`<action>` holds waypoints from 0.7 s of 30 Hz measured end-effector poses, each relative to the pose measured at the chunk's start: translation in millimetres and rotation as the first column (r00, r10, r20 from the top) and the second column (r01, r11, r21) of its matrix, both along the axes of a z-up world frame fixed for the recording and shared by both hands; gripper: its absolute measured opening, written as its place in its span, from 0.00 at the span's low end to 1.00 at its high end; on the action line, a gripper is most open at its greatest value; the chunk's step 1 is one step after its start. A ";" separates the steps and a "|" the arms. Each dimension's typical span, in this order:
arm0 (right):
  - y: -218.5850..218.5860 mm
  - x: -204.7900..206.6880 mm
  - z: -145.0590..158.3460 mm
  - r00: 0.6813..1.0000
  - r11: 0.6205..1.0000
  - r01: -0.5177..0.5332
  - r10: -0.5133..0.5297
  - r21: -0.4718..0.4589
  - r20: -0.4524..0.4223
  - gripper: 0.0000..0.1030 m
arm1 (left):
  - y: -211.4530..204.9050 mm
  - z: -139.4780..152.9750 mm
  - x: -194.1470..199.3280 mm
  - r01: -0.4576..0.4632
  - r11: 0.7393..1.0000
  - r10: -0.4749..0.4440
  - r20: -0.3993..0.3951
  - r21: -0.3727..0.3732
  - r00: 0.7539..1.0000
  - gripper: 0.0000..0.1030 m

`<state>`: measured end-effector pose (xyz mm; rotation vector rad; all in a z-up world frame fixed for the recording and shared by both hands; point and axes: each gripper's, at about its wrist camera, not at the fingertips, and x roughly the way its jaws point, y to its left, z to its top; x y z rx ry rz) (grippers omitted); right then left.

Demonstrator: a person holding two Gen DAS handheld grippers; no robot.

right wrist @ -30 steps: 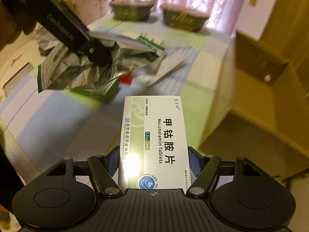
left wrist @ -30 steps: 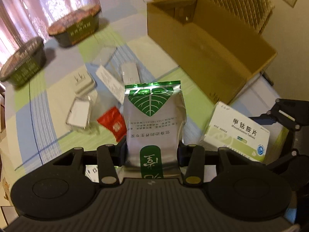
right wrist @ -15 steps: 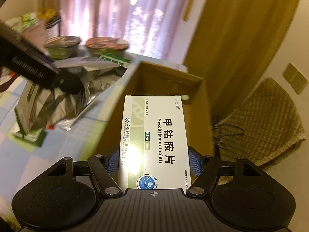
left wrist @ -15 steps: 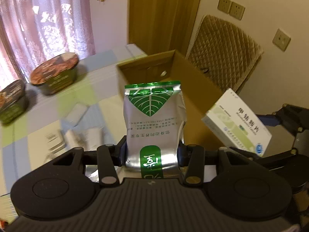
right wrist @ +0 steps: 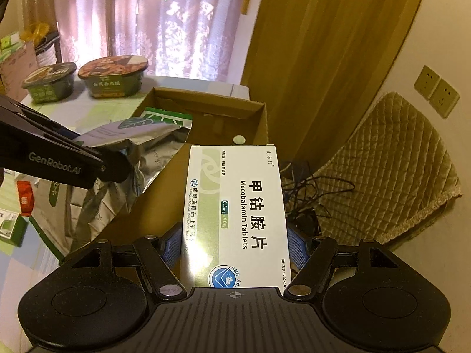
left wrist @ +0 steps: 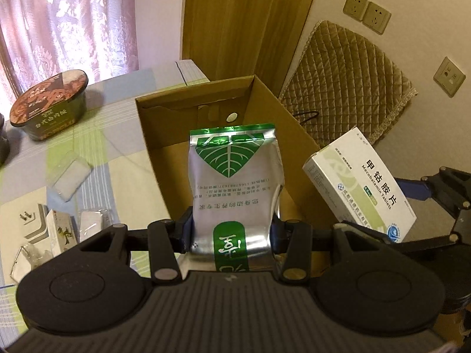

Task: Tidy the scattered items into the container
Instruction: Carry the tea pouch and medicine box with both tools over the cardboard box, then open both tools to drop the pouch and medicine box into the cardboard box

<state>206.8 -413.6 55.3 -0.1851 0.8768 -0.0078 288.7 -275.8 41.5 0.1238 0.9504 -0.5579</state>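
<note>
My left gripper (left wrist: pixel 232 232) is shut on a silver foil pouch (left wrist: pixel 234 182) with a green leaf print, held upright over the open cardboard box (left wrist: pixel 153 135). My right gripper (right wrist: pixel 235 242) is shut on a white tablet box (right wrist: pixel 238 206) labelled Mecobalamin Tablets, above the same cardboard box (right wrist: pixel 206 100). The tablet box (left wrist: pixel 359 188) also shows at the right of the left wrist view, and the pouch (right wrist: pixel 138 147) with the left gripper's finger (right wrist: pixel 59 158) at the left of the right wrist view. The box floor looks bare where visible.
Two instant noodle bowls (right wrist: pixel 112 75) (right wrist: pixel 50 83) stand at the table's far side. Small packets (left wrist: pixel 69 179), a white plug (left wrist: pixel 34 223) and a small carton (left wrist: pixel 60 232) lie on the checked cloth left of the box. A quilted chair (left wrist: pixel 347 79) stands behind it.
Both grippers rose from the table and swung toward the cardboard box, carrying the pouch and the tablet box; both items now hang over its opening.
</note>
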 end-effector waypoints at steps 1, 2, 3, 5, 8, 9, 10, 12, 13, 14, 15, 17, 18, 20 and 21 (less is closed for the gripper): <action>-1.3 1.2 -1.4 1.000 1.000 0.003 -0.003 0.002 0.001 0.71 | -2.2 -0.9 0.5 0.001 1.000 -0.001 0.006 0.000 1.000 0.41; -2.4 1.7 -2.7 1.000 1.000 0.006 -0.006 0.004 0.002 0.71 | -4.0 -1.1 1.4 0.001 1.000 -0.001 0.012 -0.001 1.000 0.42; -3.5 1.7 -3.5 1.000 1.000 0.007 -0.007 0.004 0.002 0.71 | -5.5 -1.4 2.5 -0.002 1.000 0.002 0.019 -0.003 1.000 0.44; -4.6 2.0 -4.6 1.000 1.000 0.006 -0.006 0.005 0.000 0.71 | -6.0 -0.5 3.6 -0.012 1.000 0.012 0.035 -0.009 0.999 0.55; -4.3 1.3 -7.0 1.000 1.000 0.006 -0.006 0.006 -0.005 0.71 | -1.7 3.8 3.4 -0.013 1.000 0.014 0.052 -0.011 0.999 0.55; -3.9 1.6 -7.4 1.000 1.000 0.006 -0.006 0.008 -0.007 0.71 | 1.2 6.3 3.5 -0.017 1.000 0.017 0.060 -0.007 0.998 0.55; -3.7 2.3 -7.8 1.000 1.000 0.005 -0.005 0.010 -0.009 0.71 | 3.8 8.3 3.2 -0.019 1.000 0.019 0.066 -0.003 0.998 0.55; -2.3 4.0 -8.5 1.000 1.000 0.004 -0.004 0.018 -0.012 0.71 | 12.8 11.6 1.2 -0.026 1.000 0.026 0.072 -0.002 0.997 0.55; -1.3 5.0 -8.9 1.000 1.000 0.003 -0.002 0.023 -0.014 0.71 | 16.6 13.2 0.6 -0.030 1.000 0.030 0.073 -0.001 0.997 0.55; -0.1 6.5 -9.2 1.000 1.000 0.002 -0.001 0.029 -0.016 0.71 | 20.7 14.6 -0.3 -0.033 0.999 0.032 0.073 0.000 0.997 0.55; 1.6 8.3 -9.6 1.000 0.999 0.000 0.000 0.033 -0.019 0.71 | 23.4 15.9 -1.2 -0.035 0.999 0.034 0.075 0.004 0.997 0.55; 4.5 12.2 -10.8 1.000 0.999 -0.003 0.004 0.039 -0.024 0.71 | 30.3 17.5 -3.0 -0.041 0.999 0.041 0.077 0.006 0.996 0.55; 5.9 13.9 -11.6 1.000 0.999 -0.004 0.005 0.043 -0.027 0.71 | 33.6 17.4 -3.9 -0.043 0.999 0.042 0.073 0.004 0.996 0.55; 7.8 17.7 -13.2 0.999 0.999 -0.006 0.007 0.045 -0.033 0.71 | 39.6 16.8 -5.3 -0.049 0.999 0.049 0.072 0.006 0.996 0.56; 9.0 19.8 -14.5 0.999 0.999 -0.007 0.009 0.046 -0.037 0.71 | 41.7 16.4 -6.2 -0.049 0.999 0.048 0.072 0.009 0.996 0.56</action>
